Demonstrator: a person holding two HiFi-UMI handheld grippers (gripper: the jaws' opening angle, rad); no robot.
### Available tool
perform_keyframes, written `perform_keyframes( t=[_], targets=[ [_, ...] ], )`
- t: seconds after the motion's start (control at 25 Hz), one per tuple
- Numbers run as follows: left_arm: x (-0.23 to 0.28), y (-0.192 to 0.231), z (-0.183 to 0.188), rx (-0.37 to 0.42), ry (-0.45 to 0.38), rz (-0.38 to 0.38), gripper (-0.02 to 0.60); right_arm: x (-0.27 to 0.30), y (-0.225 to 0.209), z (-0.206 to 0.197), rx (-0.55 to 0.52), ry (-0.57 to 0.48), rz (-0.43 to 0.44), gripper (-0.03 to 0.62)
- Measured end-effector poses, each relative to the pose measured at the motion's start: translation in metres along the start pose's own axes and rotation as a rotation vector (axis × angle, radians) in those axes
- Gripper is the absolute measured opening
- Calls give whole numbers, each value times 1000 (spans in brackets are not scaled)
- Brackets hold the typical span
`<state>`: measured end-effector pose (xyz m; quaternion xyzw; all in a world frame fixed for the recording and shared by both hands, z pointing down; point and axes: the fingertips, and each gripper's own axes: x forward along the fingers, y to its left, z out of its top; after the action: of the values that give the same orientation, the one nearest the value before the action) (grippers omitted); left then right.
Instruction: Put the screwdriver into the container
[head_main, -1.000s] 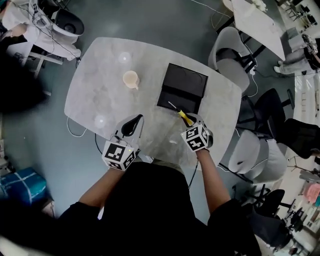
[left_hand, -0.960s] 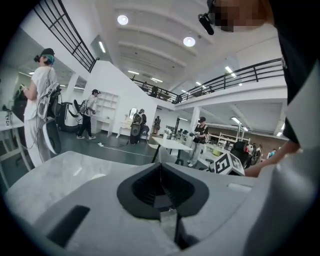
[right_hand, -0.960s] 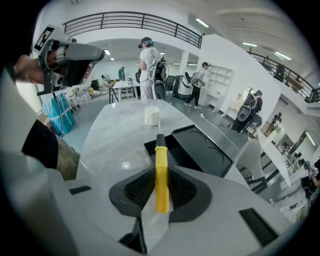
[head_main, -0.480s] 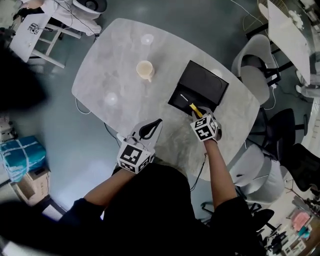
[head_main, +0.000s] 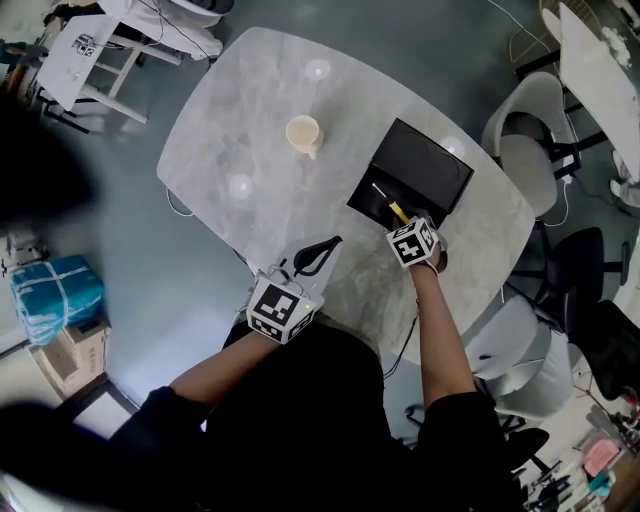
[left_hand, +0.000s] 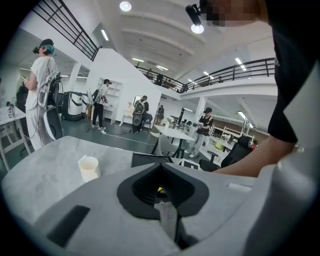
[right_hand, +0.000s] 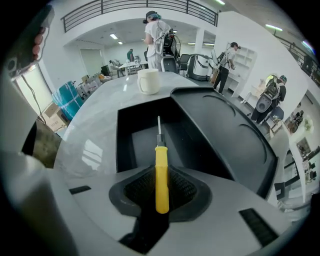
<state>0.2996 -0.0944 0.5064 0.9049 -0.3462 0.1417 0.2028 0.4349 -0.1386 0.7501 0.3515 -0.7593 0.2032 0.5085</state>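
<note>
My right gripper (right_hand: 161, 189) pinches the screwdriver (right_hand: 161, 167) by the lower half of its yellow handle, with a pad pressed on either side. The rest of the handle and the thin metal shaft stick out straight ahead of the jaws. The tip points into the open black container (right_hand: 123, 145), just ahead and below, over its floor; I cannot tell whether it touches. The opened lid (right_hand: 225, 140) spreads to the right of the jaws. Beyond the container a cup (right_hand: 148, 81) stands on the table (right_hand: 90, 130). I judge the tool light and stiff. Its plastic handle looks smooth enough to swivel in a two-sided pinch, so mid-handle is the place to hold it; the shaft is too thin and slick. It should drop without harm once the pads part. My left gripper (left_hand: 161, 192) has its jaws pressed together on nothing, well apart from the container
</note>
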Motion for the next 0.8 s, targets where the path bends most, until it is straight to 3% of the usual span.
perform_keyframes(
  t=[0.2, 0.4, 0.8],
  targets=[
    [6, -6, 5, 15, 2, -5, 17, 8, -2, -3, 11, 12, 7, 75],
    [-9, 9, 3, 95, -1, 36, 17, 17, -5, -3, -58, 49, -9, 76],
    [-33, 31, 1, 70, -19, 67, 17, 22, -3, -3, -59, 63, 8, 77]
  ],
)
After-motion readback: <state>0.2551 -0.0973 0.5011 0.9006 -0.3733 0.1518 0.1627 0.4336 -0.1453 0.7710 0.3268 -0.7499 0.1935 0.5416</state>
